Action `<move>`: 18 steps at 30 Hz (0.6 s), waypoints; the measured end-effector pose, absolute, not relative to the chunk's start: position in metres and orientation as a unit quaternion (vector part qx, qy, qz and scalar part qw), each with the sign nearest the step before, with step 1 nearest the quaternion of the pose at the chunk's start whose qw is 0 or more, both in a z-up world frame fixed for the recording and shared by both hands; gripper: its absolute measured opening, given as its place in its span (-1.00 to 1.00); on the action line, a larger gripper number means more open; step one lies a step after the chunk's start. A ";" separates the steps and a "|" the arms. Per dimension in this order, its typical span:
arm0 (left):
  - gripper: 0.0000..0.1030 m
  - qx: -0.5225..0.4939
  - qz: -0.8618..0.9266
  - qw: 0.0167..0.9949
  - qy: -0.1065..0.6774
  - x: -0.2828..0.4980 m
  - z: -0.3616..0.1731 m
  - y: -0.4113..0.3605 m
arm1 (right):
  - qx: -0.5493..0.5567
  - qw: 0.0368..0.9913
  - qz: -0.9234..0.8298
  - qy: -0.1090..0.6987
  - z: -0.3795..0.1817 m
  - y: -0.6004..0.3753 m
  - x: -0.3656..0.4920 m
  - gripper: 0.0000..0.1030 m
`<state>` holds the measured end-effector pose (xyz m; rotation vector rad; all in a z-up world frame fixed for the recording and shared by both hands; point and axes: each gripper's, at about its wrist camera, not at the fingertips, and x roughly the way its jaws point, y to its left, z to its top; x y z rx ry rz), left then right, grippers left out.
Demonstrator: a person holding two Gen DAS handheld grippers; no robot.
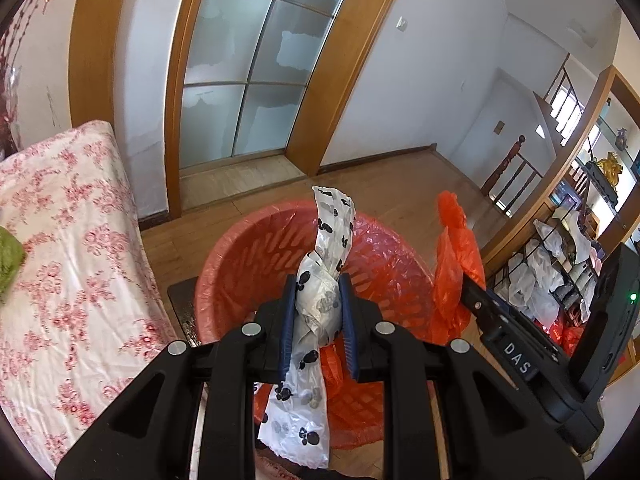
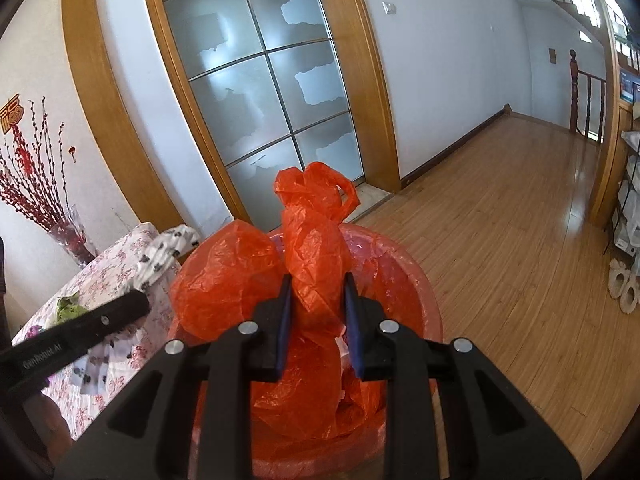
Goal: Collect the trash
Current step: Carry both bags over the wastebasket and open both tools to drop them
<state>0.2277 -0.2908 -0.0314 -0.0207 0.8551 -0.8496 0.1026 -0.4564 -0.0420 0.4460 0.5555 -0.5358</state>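
My left gripper [image 1: 318, 292] is shut on a white plastic bag with black paw prints [image 1: 320, 300], twisted into a strip that sticks up past the fingertips and hangs down below them. It hangs over a red basket [image 1: 240, 264] lined with red plastic. My right gripper [image 2: 317, 296] is shut on an orange-red plastic bag [image 2: 316, 248], bunched and knotted at its top, over the same red basket [image 2: 416, 280]. In the left wrist view the right gripper [image 1: 472, 292] shows at the right with the orange bag [image 1: 456, 264]. The right wrist view catches the left gripper [image 2: 132, 304] and the paw-print bag [image 2: 164, 256] at the left.
A table with a pink floral cloth [image 1: 72, 240] stands left of the basket, with something green [image 1: 10, 260] on it. A frosted glass door in a wooden frame [image 1: 256, 68] is behind. Wooden floor [image 2: 500, 240] stretches right to a shelf with white bags [image 1: 540, 276]. A vase of red twigs [image 2: 68, 236] stands at the table's far end.
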 end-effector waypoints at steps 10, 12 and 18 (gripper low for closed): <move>-0.30 -0.008 -0.383 0.817 0.430 0.239 -0.050 -0.296 | 0.236 0.896 -0.254 0.277 -0.057 -0.471 0.113 -0.38; -0.12 -0.011 -0.374 0.819 0.434 0.241 -0.053 -0.293 | 0.238 0.895 -0.255 0.279 -0.061 -0.473 0.112 -0.33; -0.01 -0.009 -0.353 0.827 0.437 0.245 -0.055 -0.282 | 0.234 0.889 -0.268 0.287 -0.069 -0.472 0.110 -0.19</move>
